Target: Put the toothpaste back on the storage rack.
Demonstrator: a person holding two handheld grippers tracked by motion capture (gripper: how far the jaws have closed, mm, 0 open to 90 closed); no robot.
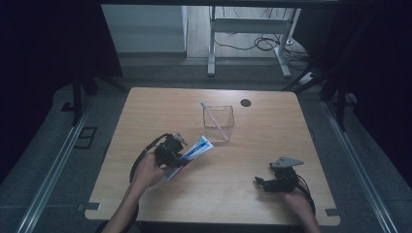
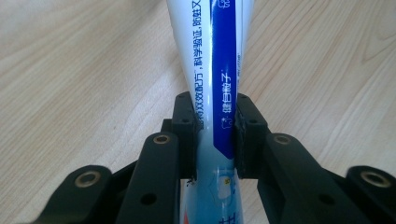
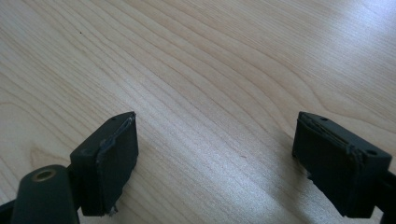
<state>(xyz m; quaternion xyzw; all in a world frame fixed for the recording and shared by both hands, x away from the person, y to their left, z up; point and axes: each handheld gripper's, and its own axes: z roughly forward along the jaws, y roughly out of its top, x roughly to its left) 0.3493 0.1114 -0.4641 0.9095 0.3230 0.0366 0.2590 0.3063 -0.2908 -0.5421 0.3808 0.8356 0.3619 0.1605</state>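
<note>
Toothpaste tube (image 1: 194, 150) is over the wooden table (image 1: 160, 104) in the high view, held by the left gripper (image 1: 180, 156) near a clear box (image 1: 218, 124); the floor around is grey. Left gripper view: black fingers (image 2: 184, 135) press the tube on both sides. Right gripper view: right gripper (image 3: 215, 158) fingers stand wide apart over bare wood

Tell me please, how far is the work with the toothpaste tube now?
Done: a toothbrush already stands in the clear cup. In hand: the left gripper has its jaws shut on the tube, near the cup. Left: the tube probably goes into the cup. The right gripper rests open.
</note>
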